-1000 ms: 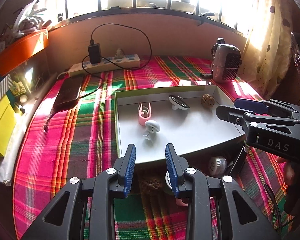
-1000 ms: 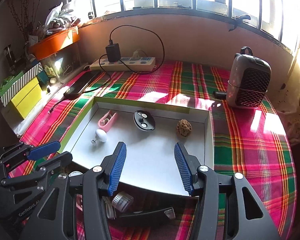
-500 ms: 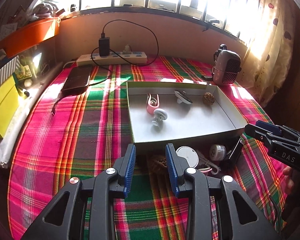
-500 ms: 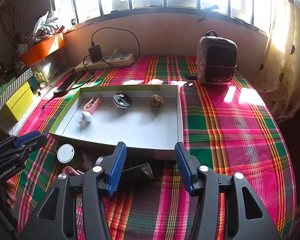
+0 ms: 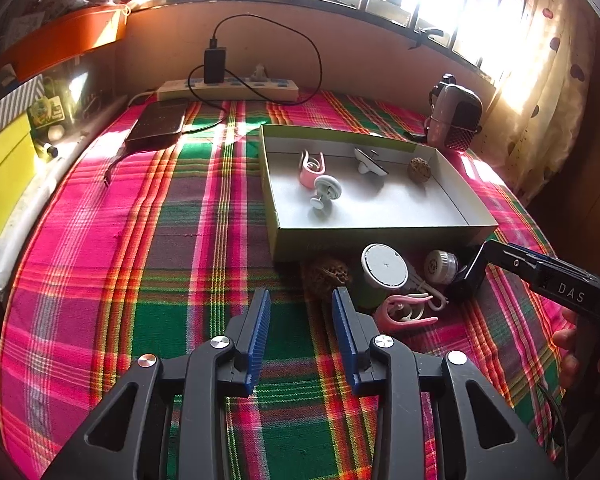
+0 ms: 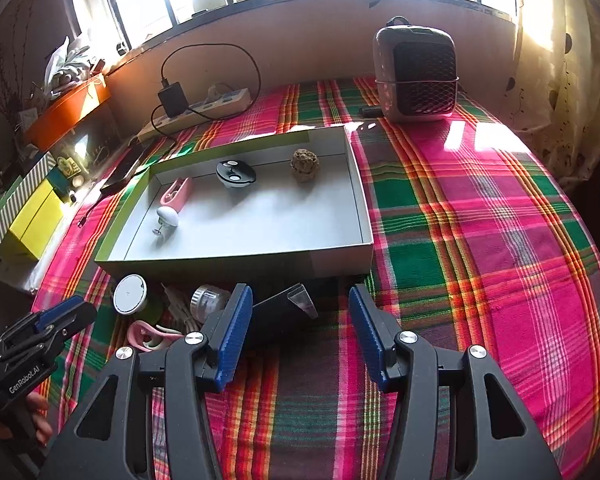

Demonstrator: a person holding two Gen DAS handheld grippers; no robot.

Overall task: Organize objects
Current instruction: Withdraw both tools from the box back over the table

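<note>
Both empty: left gripper (image 5: 300,332) just widened, aimed at walnut (image 5: 327,277); right gripper (image 6: 296,332) open over black stand (image 6: 276,312); risk of scattering crowded clutter against box (image 5: 364,236).

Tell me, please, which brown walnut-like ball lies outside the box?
The darker brown ball on the cloth before the box; the other ball lies inside.
</note>
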